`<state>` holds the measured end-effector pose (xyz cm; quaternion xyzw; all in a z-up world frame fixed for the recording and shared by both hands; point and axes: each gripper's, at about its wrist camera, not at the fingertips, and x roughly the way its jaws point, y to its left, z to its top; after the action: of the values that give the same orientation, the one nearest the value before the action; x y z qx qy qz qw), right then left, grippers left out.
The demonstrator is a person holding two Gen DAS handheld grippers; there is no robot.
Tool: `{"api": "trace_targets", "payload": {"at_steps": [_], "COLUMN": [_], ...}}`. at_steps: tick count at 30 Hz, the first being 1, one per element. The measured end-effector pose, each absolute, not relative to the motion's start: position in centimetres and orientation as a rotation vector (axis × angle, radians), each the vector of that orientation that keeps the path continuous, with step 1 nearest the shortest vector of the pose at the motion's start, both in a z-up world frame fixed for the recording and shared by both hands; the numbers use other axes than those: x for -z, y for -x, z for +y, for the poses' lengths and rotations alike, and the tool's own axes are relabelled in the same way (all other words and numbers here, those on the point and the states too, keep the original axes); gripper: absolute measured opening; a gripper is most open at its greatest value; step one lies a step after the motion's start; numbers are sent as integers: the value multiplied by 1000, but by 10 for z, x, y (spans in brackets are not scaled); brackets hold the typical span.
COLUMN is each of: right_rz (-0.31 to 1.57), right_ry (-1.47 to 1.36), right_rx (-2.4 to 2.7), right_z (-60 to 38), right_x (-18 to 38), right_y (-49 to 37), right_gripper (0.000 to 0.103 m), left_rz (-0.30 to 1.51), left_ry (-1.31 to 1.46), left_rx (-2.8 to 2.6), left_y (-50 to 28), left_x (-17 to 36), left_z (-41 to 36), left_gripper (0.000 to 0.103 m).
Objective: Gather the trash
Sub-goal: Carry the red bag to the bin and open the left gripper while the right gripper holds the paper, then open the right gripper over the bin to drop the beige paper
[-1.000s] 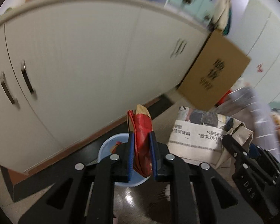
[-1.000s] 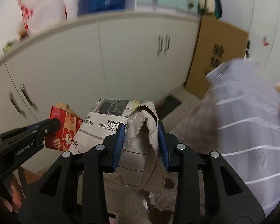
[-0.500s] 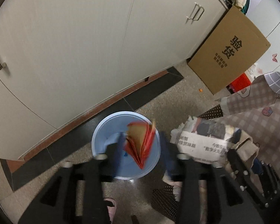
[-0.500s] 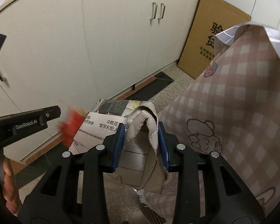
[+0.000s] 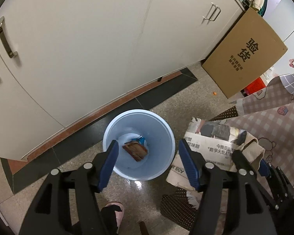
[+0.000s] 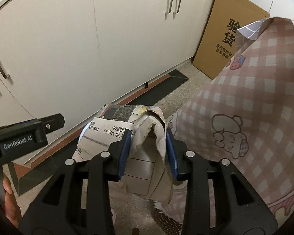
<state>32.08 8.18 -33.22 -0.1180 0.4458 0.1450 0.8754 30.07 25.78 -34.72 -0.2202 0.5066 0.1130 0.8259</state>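
Note:
A light blue trash bin (image 5: 167, 135) stands on the floor by the white cabinets. A red-brown wrapper (image 5: 135, 150) lies at its bottom. My left gripper (image 5: 148, 161) is open and empty, held above the bin with its jaws either side of the rim. My right gripper (image 6: 148, 148) is shut on a folded newspaper (image 6: 147, 135), which also shows in the left wrist view (image 5: 209, 148) to the right of the bin. The bin is mostly hidden behind the newspaper in the right wrist view.
White cabinets (image 5: 100, 39) run along the back. A brown cardboard box (image 5: 245, 52) leans at the right. A pink checked cloth (image 6: 250, 117) hangs at the right. A dark mat (image 5: 178, 205) lies on the floor. A pink slipper (image 5: 115, 211) is below.
My left gripper has opened and the red wrapper has dropped from it into the blue bin. The right gripper still holds the newspaper.

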Motion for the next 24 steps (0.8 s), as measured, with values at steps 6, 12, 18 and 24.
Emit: {"api": "trace_targets", "payload": {"at_steps": [6, 12, 18, 24], "right_rz": [935, 934, 936, 926], "right_ry": [231, 168, 109, 109], "right_rx": [-328, -377, -410, -422], "right_z": [93, 107, 114, 111], "right_x": [335, 337, 335, 323], "right_y": [-321, -329, -336, -323], "right_gripper": [36, 42, 62, 62], "left_rz": [1077, 1050, 1031, 1012], "left_ry": [471, 488, 473, 466], "left_rx": [-272, -316, -341, -336], "left_y": [-294, -287, -283, -276], "left_x": [348, 339, 329, 316], "left_z": [265, 278, 284, 280], "left_gripper": [64, 66, 67, 67]}}
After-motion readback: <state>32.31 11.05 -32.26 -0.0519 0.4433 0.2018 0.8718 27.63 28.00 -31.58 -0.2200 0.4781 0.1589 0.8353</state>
